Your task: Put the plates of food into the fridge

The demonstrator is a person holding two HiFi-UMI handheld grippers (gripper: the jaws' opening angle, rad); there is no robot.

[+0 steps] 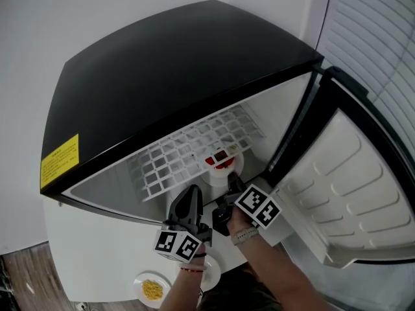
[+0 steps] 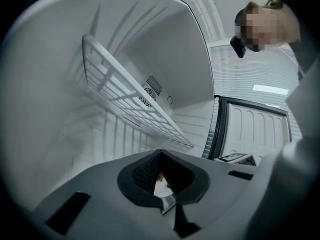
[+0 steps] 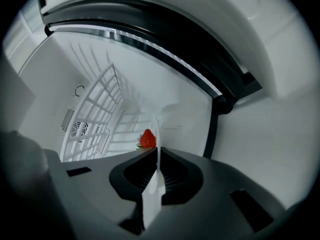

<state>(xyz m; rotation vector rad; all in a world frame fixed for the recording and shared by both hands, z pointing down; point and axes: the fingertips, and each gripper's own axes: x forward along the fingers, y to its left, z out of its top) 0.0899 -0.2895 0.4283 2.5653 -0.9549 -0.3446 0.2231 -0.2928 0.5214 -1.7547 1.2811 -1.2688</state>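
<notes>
Left tongs (image 1: 192, 192) and right tongs (image 1: 231, 183) reach forward side by side, jaws closed.

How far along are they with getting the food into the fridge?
Done: the fridge door stands open. In hand: the left tongs and right tongs both grip the rim of the plate of strawberries, which is inside the fridge under the wire shelf and not yet let go. Left: a plate of yellow food sits outside, below the fridge.
</notes>
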